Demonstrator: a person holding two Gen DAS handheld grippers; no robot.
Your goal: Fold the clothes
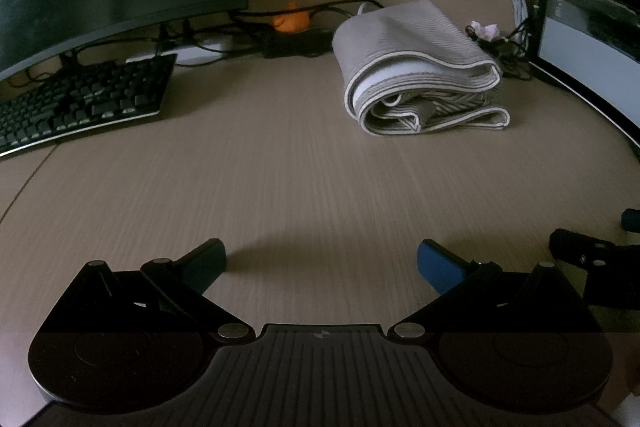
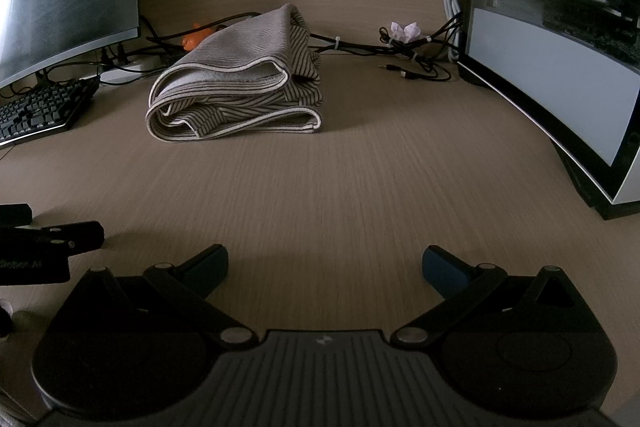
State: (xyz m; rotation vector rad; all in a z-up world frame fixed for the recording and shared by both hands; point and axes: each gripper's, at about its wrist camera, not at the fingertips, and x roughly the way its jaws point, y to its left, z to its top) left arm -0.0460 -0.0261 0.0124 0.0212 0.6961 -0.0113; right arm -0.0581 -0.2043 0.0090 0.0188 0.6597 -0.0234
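- Our left gripper (image 1: 321,263) is at the bottom of its view, jaws spread wide, holding nothing.
- Our right gripper (image 2: 325,267) is the same, low over the desk (image 2: 340,187).
- The folded cloth (image 1: 416,71) lies on the desk, upper right in the left view and upper left in the right view, well apart from both.

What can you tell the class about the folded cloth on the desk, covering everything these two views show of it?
The cloth is a soft grey fabric with fine ribbing and a pale bound edge. It is folded over several times into a loose, thick bundle, and a dark-striped layer shows inside the folds. It lies flat on the wooden desk, towards the back, with the keyboard off to one side and cables behind it. Neither gripper touches it; both are open and well short of it.
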